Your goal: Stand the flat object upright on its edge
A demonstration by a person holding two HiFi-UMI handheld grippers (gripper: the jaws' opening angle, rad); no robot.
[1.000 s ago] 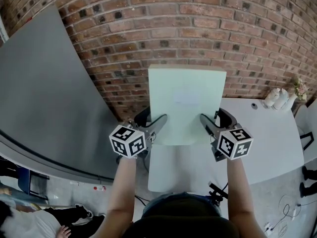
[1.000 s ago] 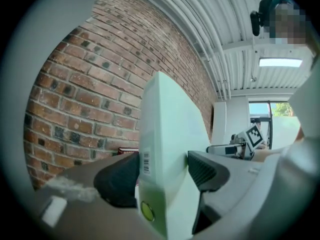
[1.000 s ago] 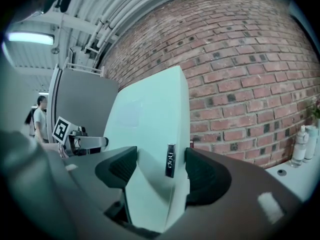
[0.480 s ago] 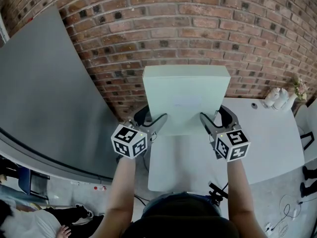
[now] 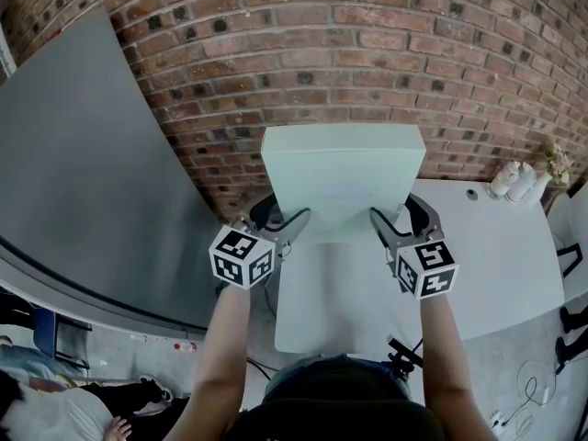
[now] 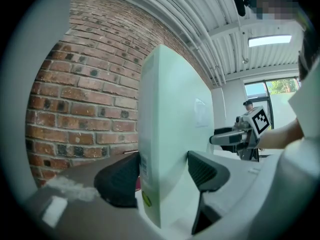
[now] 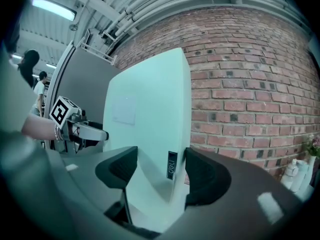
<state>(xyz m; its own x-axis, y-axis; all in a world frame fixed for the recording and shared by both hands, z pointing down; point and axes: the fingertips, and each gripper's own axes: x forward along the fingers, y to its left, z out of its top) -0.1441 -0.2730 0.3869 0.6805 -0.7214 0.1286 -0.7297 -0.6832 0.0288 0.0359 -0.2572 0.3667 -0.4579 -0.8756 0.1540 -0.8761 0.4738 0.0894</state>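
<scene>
Pinching the flat pale-green box (image 5: 342,177) from both sides, the left gripper (image 5: 296,220) and the right gripper (image 5: 378,220) each have their two pads pressed on its front and back faces, low on its left and right ends. The left gripper view shows the box (image 6: 170,134) filling the gap of that gripper (image 6: 162,176), and the right gripper view shows the same for the other (image 7: 160,176), with a small dark label on the box's (image 7: 150,124) narrow side.

The box stands at the back of the white table (image 5: 496,265), with the brick wall (image 5: 367,53) near behind it, so little room lies that way. The table's left edge runs just beside the left gripper, and a grey panel (image 5: 83,154) rises beyond it. To the right the tabletop is bare as far as some small bottles (image 5: 513,182) near the far corner. Bare table also lies between the box and the person.

The box is close to upright on its lower edge. Its broad face is turned toward the person, its thin side runs toward the wall, and its top edge runs left to right. Both gripper views show it rising high above the jaws.
</scene>
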